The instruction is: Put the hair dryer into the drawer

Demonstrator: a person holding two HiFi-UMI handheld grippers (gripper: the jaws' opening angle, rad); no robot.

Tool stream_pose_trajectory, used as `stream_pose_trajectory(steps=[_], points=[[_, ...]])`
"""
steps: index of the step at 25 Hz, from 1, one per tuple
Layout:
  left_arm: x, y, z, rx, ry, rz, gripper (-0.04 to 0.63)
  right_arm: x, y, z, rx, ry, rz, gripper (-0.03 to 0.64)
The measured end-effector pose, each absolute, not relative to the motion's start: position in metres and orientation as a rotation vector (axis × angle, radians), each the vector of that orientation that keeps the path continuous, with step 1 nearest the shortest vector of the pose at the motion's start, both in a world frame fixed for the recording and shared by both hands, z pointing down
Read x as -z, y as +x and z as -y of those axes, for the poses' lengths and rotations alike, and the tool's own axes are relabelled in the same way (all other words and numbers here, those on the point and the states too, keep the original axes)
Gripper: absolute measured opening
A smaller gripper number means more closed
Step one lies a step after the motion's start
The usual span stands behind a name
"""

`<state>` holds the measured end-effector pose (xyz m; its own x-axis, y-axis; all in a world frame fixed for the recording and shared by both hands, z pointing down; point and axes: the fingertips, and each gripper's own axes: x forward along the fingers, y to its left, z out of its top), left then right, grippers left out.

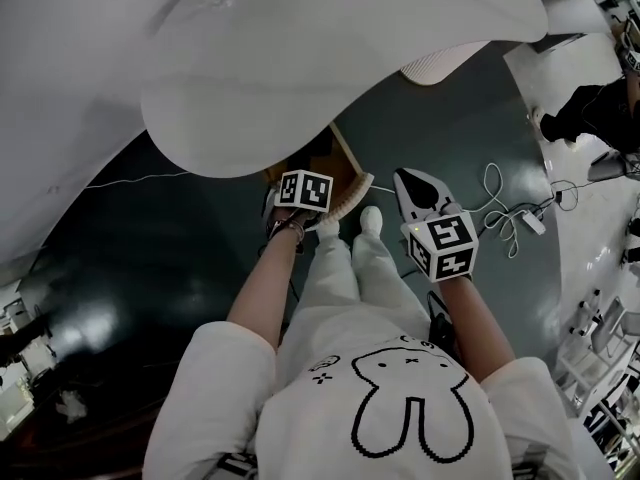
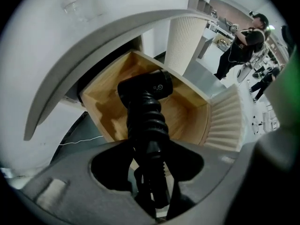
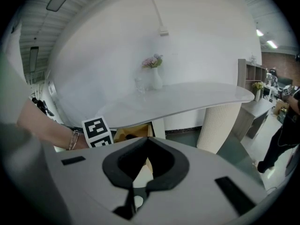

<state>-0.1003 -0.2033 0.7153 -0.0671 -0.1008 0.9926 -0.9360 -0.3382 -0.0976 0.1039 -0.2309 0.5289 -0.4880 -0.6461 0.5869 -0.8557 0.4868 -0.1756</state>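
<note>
The black hair dryer (image 2: pixel 146 111) has a ribbed handle and hangs nozzle-end down. My left gripper (image 2: pixel 149 156) is shut on that handle. Its head is over the open wooden drawer (image 2: pixel 105 102), just inside the walls. The drawer's white ribbed front (image 2: pixel 227 121) stands to the right. In the head view the left gripper (image 1: pixel 300 203) points straight down over the drawer (image 1: pixel 345 156) under the table edge; the dryer is hidden there. My right gripper (image 1: pixel 420 193) hovers to the right of the drawer. Its jaw tips meet in the right gripper view (image 3: pixel 146 142), with nothing between them.
The white curved table top (image 1: pixel 300 68) overhangs the drawer. A ribbed white column leg (image 3: pixel 213 125) stands to the right. A vase of flowers (image 3: pixel 153 74) is on the table. Cables and a power strip (image 1: pixel 522 218) lie on the dark floor. Another person (image 2: pixel 243 43) stands further off.
</note>
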Motion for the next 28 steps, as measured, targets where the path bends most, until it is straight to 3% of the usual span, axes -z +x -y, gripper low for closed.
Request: stream_pose_trajectory(steps=[14, 28], points=[[-0.761, -0.097, 0.225, -1.454, 1.335, 1.246, 0.206, -0.558, 0.105, 0.238, -0.752, 1.297, 2.256, -0.002], [-0.791, -0.116, 0.221, -1.647, 1.260, 1.127, 0.219, -0.573, 0.098, 0.222, -0.805, 1.267, 2.233, -0.002]])
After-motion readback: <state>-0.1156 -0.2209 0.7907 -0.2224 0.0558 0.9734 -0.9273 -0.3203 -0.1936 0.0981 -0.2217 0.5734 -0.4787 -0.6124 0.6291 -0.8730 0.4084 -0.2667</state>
